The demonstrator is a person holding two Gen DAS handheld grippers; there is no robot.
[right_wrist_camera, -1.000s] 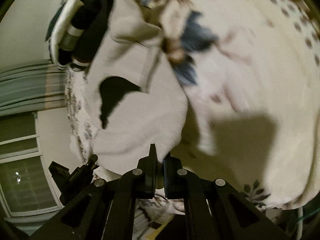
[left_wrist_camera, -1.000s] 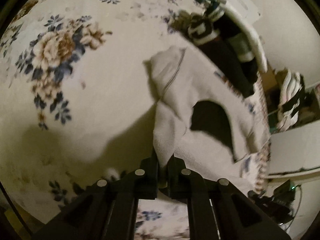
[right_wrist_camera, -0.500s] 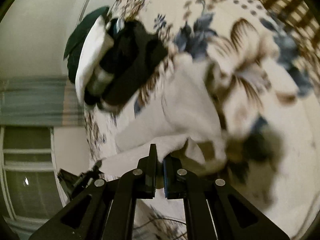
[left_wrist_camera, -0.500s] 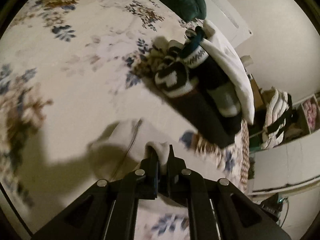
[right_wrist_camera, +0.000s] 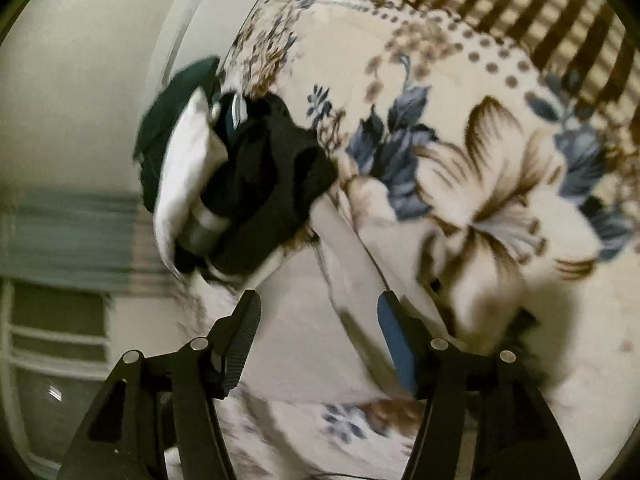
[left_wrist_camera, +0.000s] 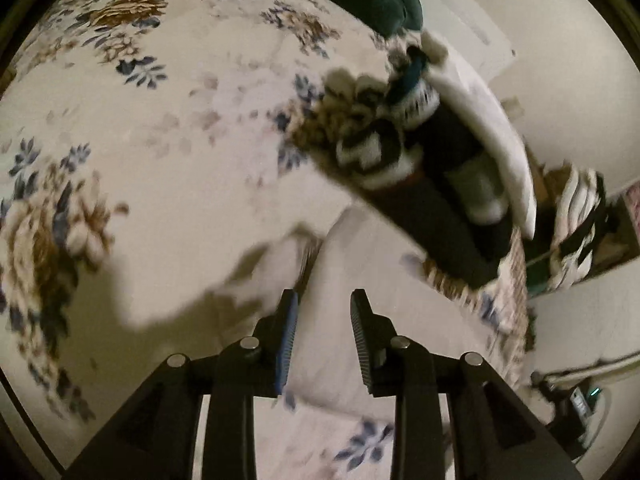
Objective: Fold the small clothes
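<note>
Jaws just parted on both the left gripper (left_wrist_camera: 323, 300) and right gripper (right_wrist_camera: 318, 300), releasing the white garment (left_wrist_camera: 360, 264) folded at lower centre, beside the clothes pile (left_wrist_camera: 432, 168).

Left of the left gripper (left_wrist_camera: 323, 300) jaws the floral blanket (left_wrist_camera: 168, 184) lies flat and bare, open for passage. Directly ahead and under the jaws lies the white garment (left_wrist_camera: 360, 264), low and flat. Up and to the right beyond it, a pile of dark clothes (left_wrist_camera: 436, 184) blocks the way. From the right gripper (right_wrist_camera: 320, 304), that pile (right_wrist_camera: 272, 176) sits ahead-left; ahead-right the blanket (right_wrist_camera: 500, 152) is free.
</note>
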